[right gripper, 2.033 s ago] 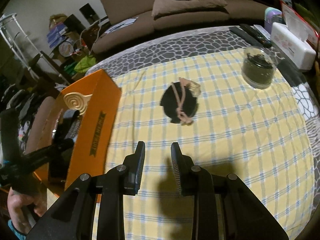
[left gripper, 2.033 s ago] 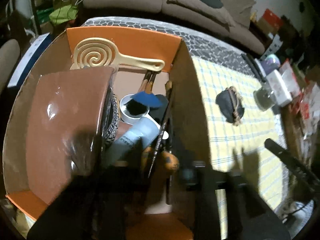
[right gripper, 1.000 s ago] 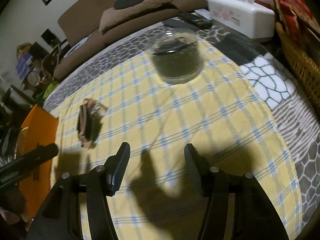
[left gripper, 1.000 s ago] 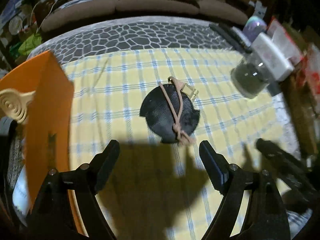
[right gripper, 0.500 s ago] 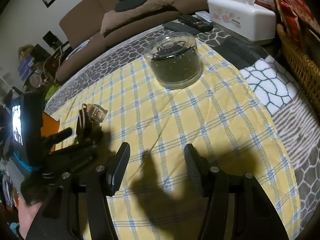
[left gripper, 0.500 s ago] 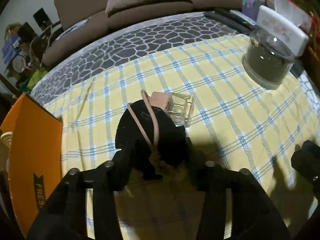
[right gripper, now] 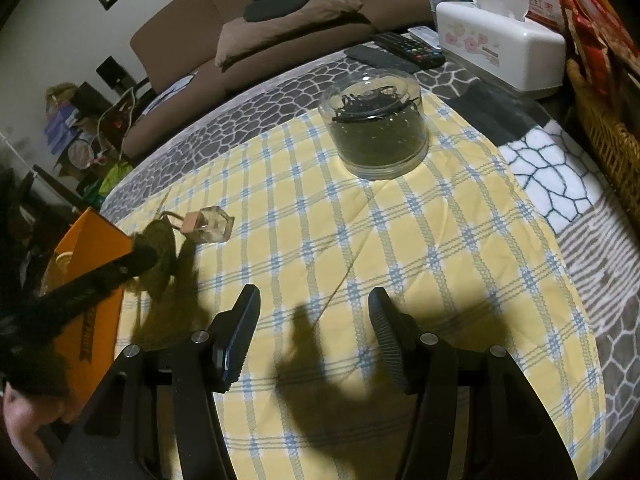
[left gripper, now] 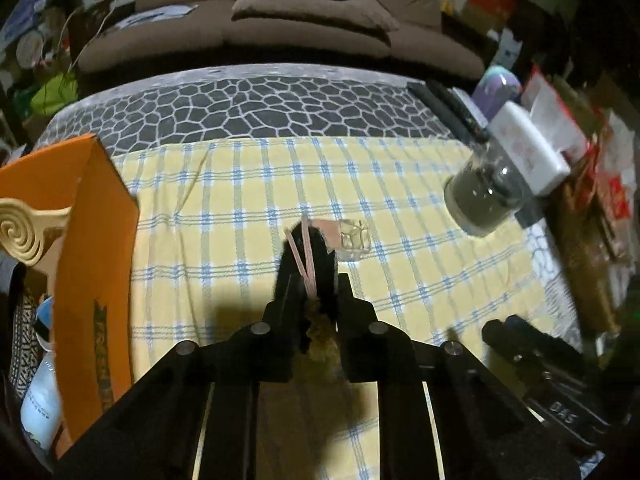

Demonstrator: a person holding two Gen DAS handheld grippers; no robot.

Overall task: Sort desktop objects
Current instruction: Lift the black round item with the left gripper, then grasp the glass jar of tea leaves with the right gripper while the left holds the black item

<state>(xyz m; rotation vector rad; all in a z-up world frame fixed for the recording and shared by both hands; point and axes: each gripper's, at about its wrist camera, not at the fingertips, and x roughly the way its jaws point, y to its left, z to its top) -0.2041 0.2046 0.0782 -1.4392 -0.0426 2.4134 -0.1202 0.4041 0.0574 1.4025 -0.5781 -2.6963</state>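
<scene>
A flat black disc (left gripper: 316,248) with a pink cord stands on edge between the pads of my left gripper (left gripper: 310,280), whose jaws are closing on it. The cord ties it to a small clear glass bottle (left gripper: 354,236) just beyond the fingertips. In the right wrist view the same disc (right gripper: 160,240) and bottle (right gripper: 214,224) sit at the left, beside the orange box (right gripper: 92,240). My right gripper (right gripper: 314,312) hangs open over the yellow checked cloth with nothing between its fingers.
The orange box (left gripper: 96,216) at the left holds a cream spiral comb (left gripper: 24,232) and other items. A clear round jar (right gripper: 378,128) of dark contents stands further back. A white tissue box (right gripper: 500,48), remotes (right gripper: 408,48) and a wicker basket (right gripper: 608,132) line the right side.
My left gripper came from the orange box to the black disc, closed its wide jaws on it and tipped it up on edge. The right gripper has stayed open and nearly still.
</scene>
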